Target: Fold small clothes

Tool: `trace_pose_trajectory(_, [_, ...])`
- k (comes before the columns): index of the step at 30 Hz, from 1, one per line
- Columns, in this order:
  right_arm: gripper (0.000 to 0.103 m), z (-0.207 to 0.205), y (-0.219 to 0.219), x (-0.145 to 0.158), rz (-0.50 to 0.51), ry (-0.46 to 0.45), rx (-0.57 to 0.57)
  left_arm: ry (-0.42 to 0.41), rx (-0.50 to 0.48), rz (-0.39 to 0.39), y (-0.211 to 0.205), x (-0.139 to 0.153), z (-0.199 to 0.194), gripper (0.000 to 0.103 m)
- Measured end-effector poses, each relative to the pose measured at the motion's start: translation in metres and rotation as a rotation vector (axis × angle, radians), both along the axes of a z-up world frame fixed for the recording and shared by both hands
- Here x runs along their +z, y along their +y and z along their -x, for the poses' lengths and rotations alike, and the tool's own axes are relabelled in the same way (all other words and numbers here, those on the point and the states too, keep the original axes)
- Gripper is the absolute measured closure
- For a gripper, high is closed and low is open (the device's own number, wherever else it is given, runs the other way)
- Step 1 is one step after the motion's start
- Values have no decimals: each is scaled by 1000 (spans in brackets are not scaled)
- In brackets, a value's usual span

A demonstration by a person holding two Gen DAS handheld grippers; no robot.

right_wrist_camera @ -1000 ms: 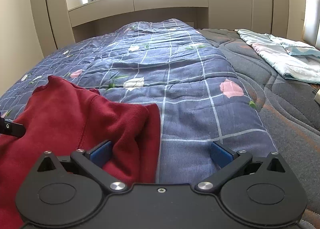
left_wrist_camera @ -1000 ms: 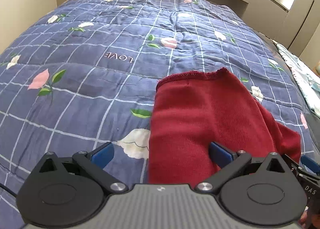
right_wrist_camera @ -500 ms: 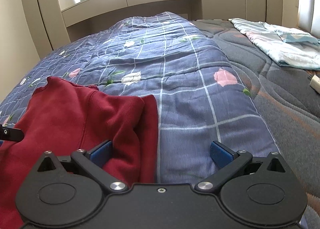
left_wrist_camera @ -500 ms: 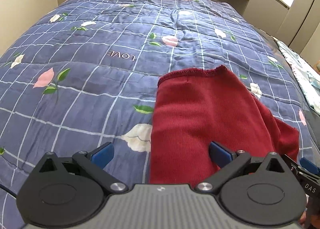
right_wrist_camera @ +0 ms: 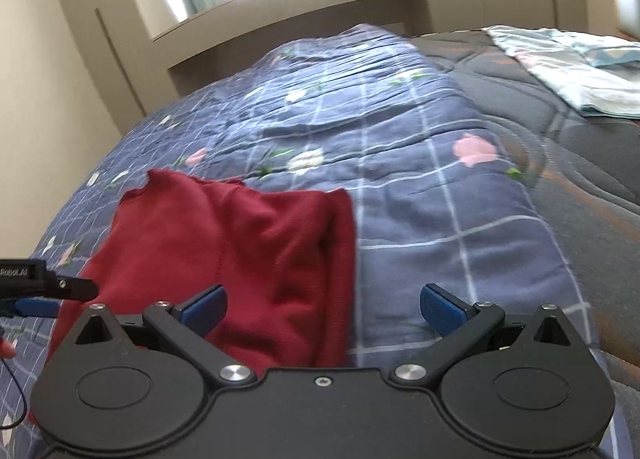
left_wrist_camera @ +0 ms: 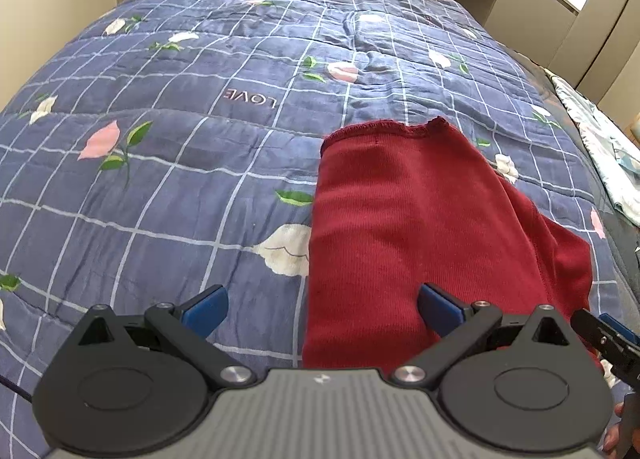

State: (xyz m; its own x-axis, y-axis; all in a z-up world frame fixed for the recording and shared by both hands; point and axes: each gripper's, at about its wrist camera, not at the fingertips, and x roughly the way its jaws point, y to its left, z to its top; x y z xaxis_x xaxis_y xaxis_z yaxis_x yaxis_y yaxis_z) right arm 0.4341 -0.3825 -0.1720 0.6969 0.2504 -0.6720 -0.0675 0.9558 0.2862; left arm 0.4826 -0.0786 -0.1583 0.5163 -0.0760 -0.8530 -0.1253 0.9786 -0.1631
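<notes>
A dark red knit garment lies folded on the blue checked floral quilt, its hemmed edge at the far end. My left gripper hovers open above the garment's near left edge, nothing between its blue pads. The same red garment shows in the right wrist view, with a fold ridge along its right side. My right gripper is open over the garment's near right corner, holding nothing. The tip of the right gripper shows at the left view's right edge, and the left gripper's tip at the right view's left edge.
A light blue-green patterned cloth lies on the dark grey mattress to the right of the quilt. Beige cabinets and a bright window stand behind the bed. Broad quilt surface lies left of the garment.
Both grippers have risen and drawn back a little from the garment; the right wrist view is blurred and now sees more of the garment from above. The garment itself has stayed put.
</notes>
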Motion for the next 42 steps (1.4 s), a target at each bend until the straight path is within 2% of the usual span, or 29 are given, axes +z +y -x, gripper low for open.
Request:
trace_pose_trajectory(9, [1, -5, -6, -6, -110, 46, -24, 41, 21, 8, -1, 0, -1, 1])
trace_pose_trajectory(13, [4, -7, -4, -6, -142, 46, -23, 74, 28, 65, 5, -6, -6, 1])
trace_pose_trajectory(18, [28, -6, -6, -6, -162, 62, -81, 126, 53, 183, 18, -14, -9, 2])
trace_pose_trajectory(19, [32, -6, -7, -6, -166, 66, -89, 130, 50, 207, 19, -15, -9, 8])
trace_pose_trajectory(21, [54, -5, -8, -6, -185, 82, -98, 133, 51, 266, 22, -15, -9, 19])
trace_pose_trajectory(23, [63, -5, -9, -6, -204, 95, -115, 126, 37, 312, 22, -14, -9, 37])
trace_pose_trajectory(24, [72, -4, -9, -5, -212, 96, -114, 127, 38, 305, 20, -13, -9, 37])
trace_pose_trajectory(27, [87, 0, -4, 5, -212, 70, -102, 117, 29, 258, 13, -8, -9, 47])
trace_pose_trajectory(29, [88, 5, 2, 15, -207, 41, -84, 98, 14, 219, 6, -1, -6, 60])
trace_pose_trajectory(32, [89, 13, 13, 34, -201, -6, -50, 67, -25, 144, -7, 13, -2, 72])
trace_pose_trajectory(34, [89, 16, 23, 48, -202, -29, -24, 47, -42, 124, -10, 24, 2, 74])
trace_pose_trajectory(37, [90, 20, 40, 63, -209, -44, 10, 23, -50, 136, -5, 39, 10, 74])
trace_pose_trajectory(42, [90, 31, 78, 73, -231, -50, 61, -16, -59, 60, 20, 65, 28, 74])
